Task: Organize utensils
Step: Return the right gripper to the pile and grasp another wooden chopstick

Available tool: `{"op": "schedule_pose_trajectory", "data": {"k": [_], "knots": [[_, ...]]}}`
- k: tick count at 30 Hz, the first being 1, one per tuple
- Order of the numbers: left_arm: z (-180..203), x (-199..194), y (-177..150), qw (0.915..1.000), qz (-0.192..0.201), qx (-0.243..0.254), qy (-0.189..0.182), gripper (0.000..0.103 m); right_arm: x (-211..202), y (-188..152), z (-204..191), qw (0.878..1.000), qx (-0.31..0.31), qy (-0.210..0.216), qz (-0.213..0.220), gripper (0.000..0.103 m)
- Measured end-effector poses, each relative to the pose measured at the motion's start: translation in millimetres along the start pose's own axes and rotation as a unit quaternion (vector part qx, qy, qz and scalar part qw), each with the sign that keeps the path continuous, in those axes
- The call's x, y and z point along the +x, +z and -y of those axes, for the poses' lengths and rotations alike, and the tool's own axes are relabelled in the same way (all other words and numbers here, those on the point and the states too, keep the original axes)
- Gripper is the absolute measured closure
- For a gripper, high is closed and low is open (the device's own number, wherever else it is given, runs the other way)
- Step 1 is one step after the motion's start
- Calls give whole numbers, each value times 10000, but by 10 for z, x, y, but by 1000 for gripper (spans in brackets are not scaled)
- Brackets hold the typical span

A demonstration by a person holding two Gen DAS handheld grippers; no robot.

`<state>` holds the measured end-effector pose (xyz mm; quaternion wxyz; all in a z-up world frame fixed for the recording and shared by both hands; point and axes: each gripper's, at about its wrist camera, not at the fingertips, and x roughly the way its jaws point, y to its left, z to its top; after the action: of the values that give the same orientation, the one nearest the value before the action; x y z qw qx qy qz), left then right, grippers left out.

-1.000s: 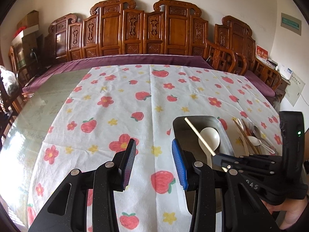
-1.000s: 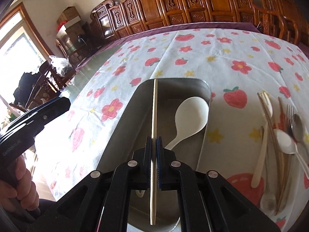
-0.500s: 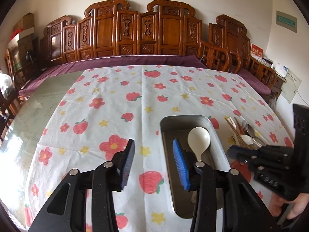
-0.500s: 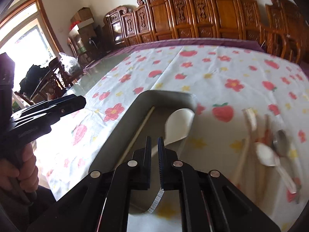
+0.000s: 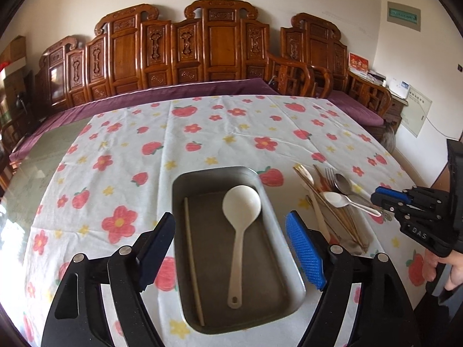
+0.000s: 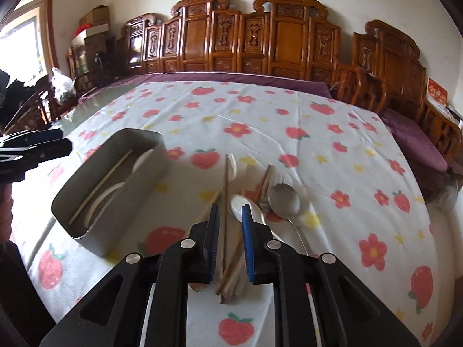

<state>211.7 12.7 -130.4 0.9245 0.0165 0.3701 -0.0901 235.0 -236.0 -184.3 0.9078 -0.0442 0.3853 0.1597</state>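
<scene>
**Sorting cutlery into the metal tray: both jaws empty**

Hovering over the surface, the left gripper (image 5: 230, 235) has its jaws spread wide, having just been opening, with nothing between the pads. Seen through that gap, directly below and ahead, is the metal tray (image 5: 292, 277). Inside it, nearer the left jaw, a pale chopstick (image 5: 193, 260) lies lengthwise along the tray's left wall. Nearer the right jaw lies a white ladle-type spoon (image 5: 240, 231), bowl at the far end, handle toward the camera.

The right gripper (image 6: 228, 225) shows a narrow gap; its jaws have just been opening. No utensil is pinched. Below and ahead of the gap sits the loose utensil pile (image 6: 260, 199) on the strawberry-print tablecloth (image 6: 332, 150). A brown chopstick (image 6: 225, 196) runs through the gap line, under the jaws, not gripped. A white plastic spoon (image 6: 238, 204) lies just behind the right jaw's tip. A metal spoon (image 6: 285, 201) lies right of the right jaw, touching the pile. Details of the forks behind it are blurred.

Left of the left jaw in the right wrist view, the tray stands apart from the pile. Farther left, the other gripper's black body enters the frame edge.

Beyond the cloth: carved wooden bench (image 5: 220, 46) with purple cushion, along the wall.
</scene>
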Motion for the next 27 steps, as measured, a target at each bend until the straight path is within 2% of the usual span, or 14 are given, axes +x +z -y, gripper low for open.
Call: {"op": "schedule_pose_trajectory", "data": {"k": [7,16,18,20,24,27], "knots": [[191,9,-40,9998,-3,124,-127,23,421,-107,-114,9987,-210,258,-388,86],[294,16,-74,9996,4,187,-198,23,761,-151,-221,9951,-441,139,-870,88],[304,25,-82,9997,2,177,-194,23,778,-136,-245,9947,-520,86,-877,88],[308,28,-86,9997,2,175,-182,23,779,-130,-215,9950,-429,122,-892,96],[354,29,-102,9998,11,175,-113,23,722,-117,-152,9955,-267,344,-840,97],[417,18,-105,9997,39,235,-45,23,580,-55,-51,9966,36,565,-592,97]]}}
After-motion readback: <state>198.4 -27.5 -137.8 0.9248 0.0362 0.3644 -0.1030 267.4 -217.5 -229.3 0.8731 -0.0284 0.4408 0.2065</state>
